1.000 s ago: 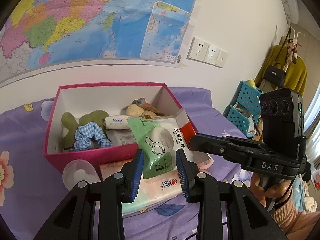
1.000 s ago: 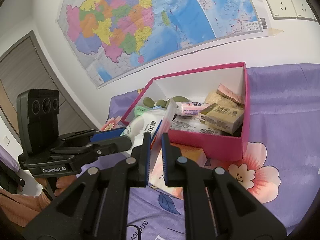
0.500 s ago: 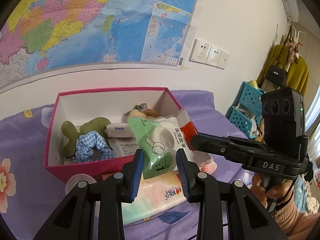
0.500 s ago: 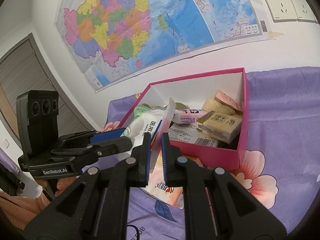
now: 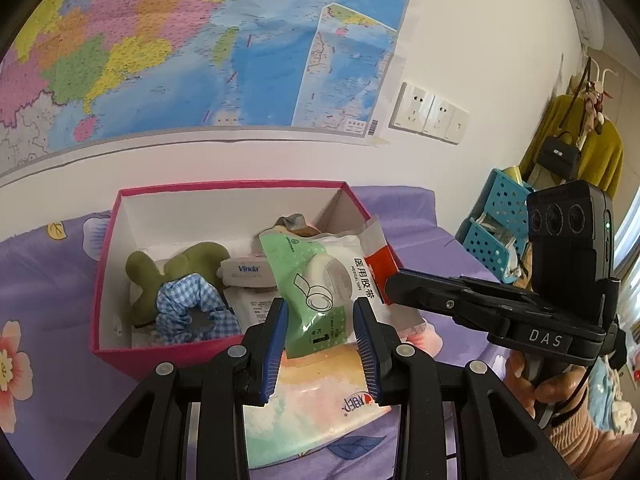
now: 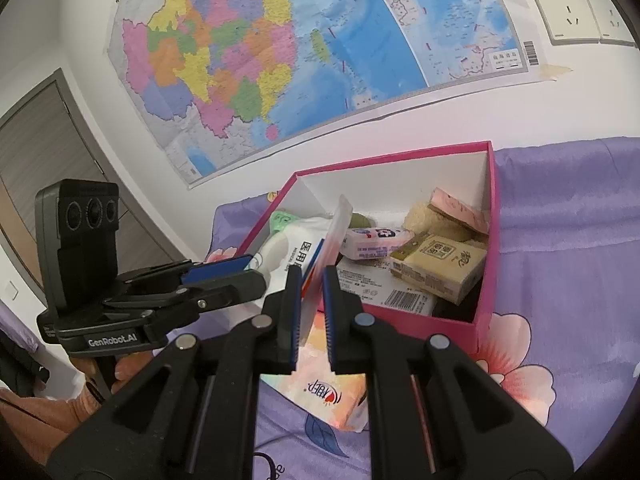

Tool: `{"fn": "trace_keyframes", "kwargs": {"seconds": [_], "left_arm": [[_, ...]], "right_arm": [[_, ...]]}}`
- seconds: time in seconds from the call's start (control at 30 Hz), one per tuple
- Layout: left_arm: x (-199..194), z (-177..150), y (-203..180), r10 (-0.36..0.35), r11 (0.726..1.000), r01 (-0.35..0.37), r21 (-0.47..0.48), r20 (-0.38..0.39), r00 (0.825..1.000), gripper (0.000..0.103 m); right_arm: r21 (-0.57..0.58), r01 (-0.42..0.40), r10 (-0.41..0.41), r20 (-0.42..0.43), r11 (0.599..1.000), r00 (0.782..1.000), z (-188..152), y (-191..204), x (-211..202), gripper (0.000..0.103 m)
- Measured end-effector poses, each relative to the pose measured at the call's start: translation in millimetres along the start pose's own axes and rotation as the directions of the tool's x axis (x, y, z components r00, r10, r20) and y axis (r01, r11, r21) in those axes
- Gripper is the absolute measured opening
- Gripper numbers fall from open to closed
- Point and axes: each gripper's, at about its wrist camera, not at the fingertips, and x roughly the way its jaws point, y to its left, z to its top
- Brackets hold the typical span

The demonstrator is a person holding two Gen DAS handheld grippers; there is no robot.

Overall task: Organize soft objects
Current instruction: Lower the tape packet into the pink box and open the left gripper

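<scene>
A pink box [image 5: 120,344] with white walls sits on a purple floral cloth [image 6: 568,248]; in it a green plush [image 5: 140,272], a blue gingham scrunchie [image 5: 192,312] and soft tissue packs [image 6: 436,264] are seen. A crinkly tape packet [image 5: 316,280] is held over the box's near right corner, pinched at its bottom by the left tool [image 5: 320,344] and at its right edge by the nearly closed right tool [image 6: 311,316]. A tissue pack [image 5: 320,404] lies just near of the box.

Green-white medical tape packet [image 5: 320,288], tilted, above pink box [image 5: 108,280].
</scene>
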Motion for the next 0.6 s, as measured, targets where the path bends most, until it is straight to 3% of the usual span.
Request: {"fn": "trace_keyframes", "kwargs": {"seconds": [0.6], "left_arm": [[4.2, 6.9, 6.9, 0.013, 1.0, -0.013, -0.015, 0.002, 1.0, 0.034]], "right_arm": [[0.004, 0.005, -0.005, 0.003, 1.0, 1.0, 7.2, -3.3, 8.4, 0.013]]}}
